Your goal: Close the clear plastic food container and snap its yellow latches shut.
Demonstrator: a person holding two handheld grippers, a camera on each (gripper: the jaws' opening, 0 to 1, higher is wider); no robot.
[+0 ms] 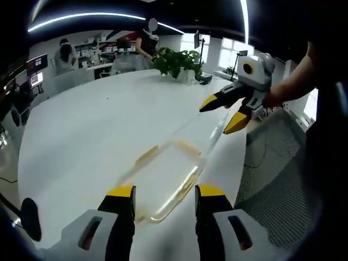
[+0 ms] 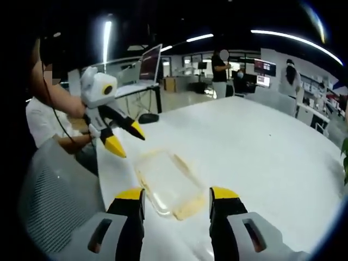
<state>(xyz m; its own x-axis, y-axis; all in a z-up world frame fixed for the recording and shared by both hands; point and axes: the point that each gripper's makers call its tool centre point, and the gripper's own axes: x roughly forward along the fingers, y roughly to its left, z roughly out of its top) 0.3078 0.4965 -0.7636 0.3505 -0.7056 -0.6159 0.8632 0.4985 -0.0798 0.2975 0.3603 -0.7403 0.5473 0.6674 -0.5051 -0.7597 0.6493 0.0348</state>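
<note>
- Lying on 1 white table (image 1: 81, 147), 1 clear container (image 1: 168, 174) with yellow latches (image 2: 187, 208) sits just ahead of both jaw pairs.
- 2 grippers: left gripper (image 1: 164, 197) and right gripper (image 2: 176, 196), each wide apart, holding nothing.
- No readable writing.

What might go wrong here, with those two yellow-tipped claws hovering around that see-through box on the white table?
The clear container lies near the table's edge, so a sideways push could slide it off. Its walls are see-through and blurred in the left gripper view, so judging where the yellow latches sit looks hard. Both the left gripper and the right gripper have open jaws gripping nothing, so pressing one end might tip or skid it.
</note>
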